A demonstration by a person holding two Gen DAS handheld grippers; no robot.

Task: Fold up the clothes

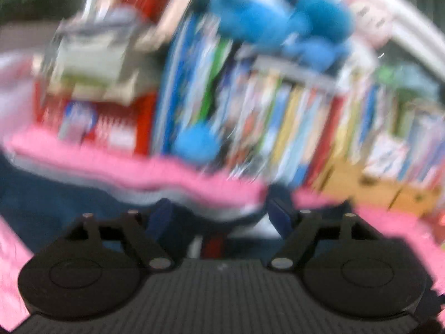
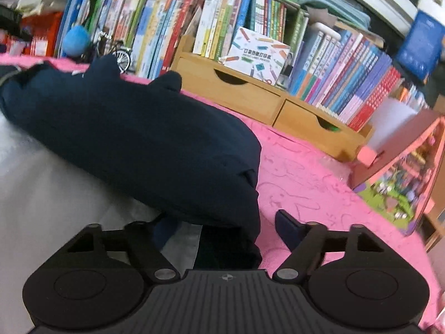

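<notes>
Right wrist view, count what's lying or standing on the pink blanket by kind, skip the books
Navy garment: 1
Wooden drawer organizer: 1
Pink toy house: 1
Miniature bicycle: 1
Total: 4
All on the pink blanket; the right gripper is open around the garment's near edge.

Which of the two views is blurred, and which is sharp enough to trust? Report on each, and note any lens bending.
Left wrist view: heavy motion smear, so the books and pink cloth lose their edges. Right wrist view: mostly sharp, with the navy garment and book spines clear, slight softness at the right edge, and fisheye curving of the wooden drawers.
</notes>
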